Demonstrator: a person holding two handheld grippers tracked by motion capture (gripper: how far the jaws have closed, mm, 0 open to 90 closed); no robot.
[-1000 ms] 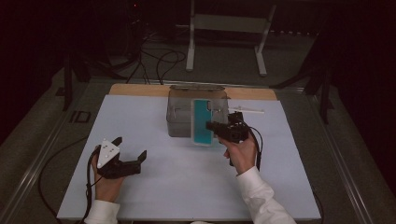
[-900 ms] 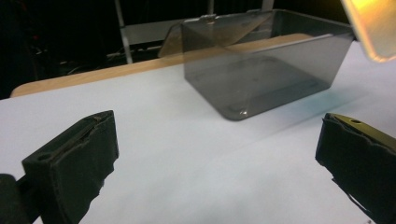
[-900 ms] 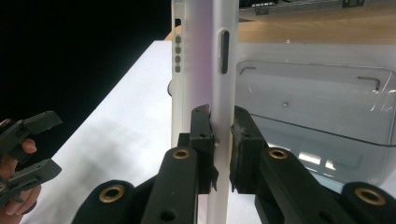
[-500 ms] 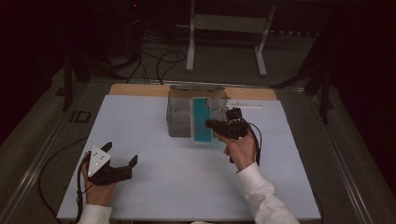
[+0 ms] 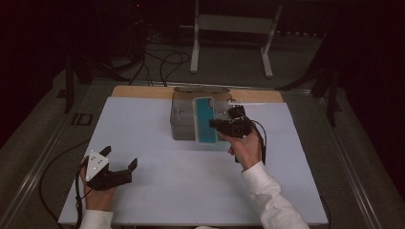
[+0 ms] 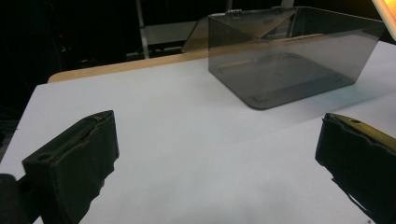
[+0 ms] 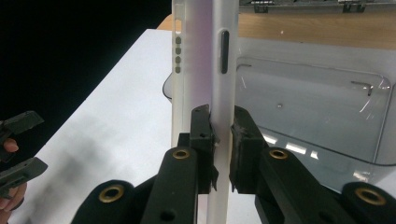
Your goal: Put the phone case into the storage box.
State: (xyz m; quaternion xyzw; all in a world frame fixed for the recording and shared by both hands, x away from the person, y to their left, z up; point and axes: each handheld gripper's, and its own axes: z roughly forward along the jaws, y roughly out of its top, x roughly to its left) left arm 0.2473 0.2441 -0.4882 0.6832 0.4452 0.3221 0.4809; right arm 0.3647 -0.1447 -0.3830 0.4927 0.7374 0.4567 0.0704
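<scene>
Centre frame: your right gripper (image 5: 216, 125) clamps its jaws on the teal phone case (image 5: 206, 119) over the clear box (image 5: 184, 117). Lower left: your left gripper (image 5: 118, 164), jaws wide open, empty, above the bench (image 5: 157, 191).

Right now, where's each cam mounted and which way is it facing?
High view: above the person's side, looking forward and down on the table; both forearms, left claw, right claw show.
Left gripper view: on the open left claw, facing the box.
Right gripper view: on the right claw, shut on the case.
All share the box.
</scene>
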